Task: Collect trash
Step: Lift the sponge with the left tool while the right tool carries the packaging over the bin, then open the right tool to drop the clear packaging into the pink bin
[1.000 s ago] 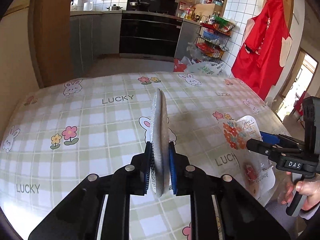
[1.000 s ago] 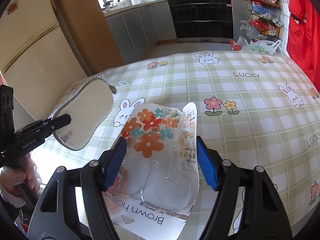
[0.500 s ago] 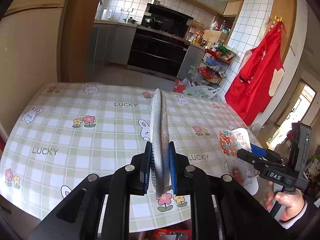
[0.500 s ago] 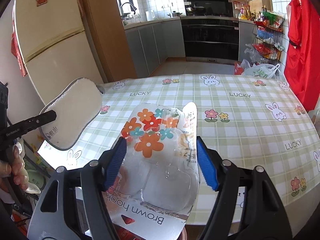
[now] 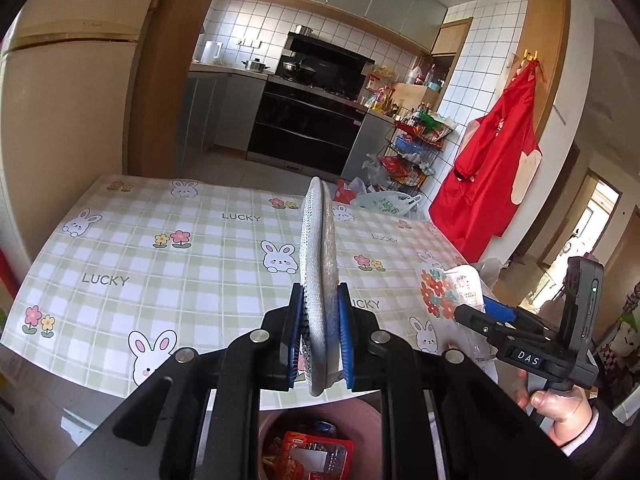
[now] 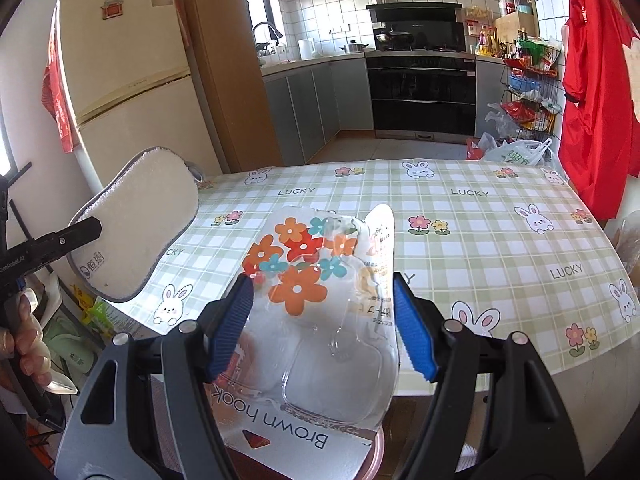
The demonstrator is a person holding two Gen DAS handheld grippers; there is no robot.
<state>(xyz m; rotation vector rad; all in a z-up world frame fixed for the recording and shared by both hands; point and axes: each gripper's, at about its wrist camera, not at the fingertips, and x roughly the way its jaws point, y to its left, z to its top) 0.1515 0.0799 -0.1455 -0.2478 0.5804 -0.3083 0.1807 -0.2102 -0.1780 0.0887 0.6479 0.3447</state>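
Note:
My left gripper (image 5: 319,297) is shut on a flat grey-and-white sponge pad (image 5: 318,240) held on edge, just past the near edge of the table (image 5: 160,272). From the right wrist view the same sponge pad (image 6: 140,224) hangs at the left in the left gripper (image 6: 80,232). My right gripper (image 6: 322,286) is shut on a clear blister pack (image 6: 316,300) printed with flowers and "Brown hook". In the left wrist view that blister pack (image 5: 444,292) and the right gripper (image 5: 480,312) are at the right. A pink bin (image 5: 360,408) holding wrappers stands below the left gripper.
The table (image 6: 480,232) carries a green checked cloth with rabbits. A fridge (image 6: 132,80) stands at the left and a red apron (image 5: 496,168) hangs at the right. Plastic bags (image 6: 516,152) and a wire rack (image 5: 416,148) lie beyond the table, before the oven.
Both grippers have drawn back from over the table and risen, each keeping its item. The table edge and the pink bin below have come into the left wrist view.

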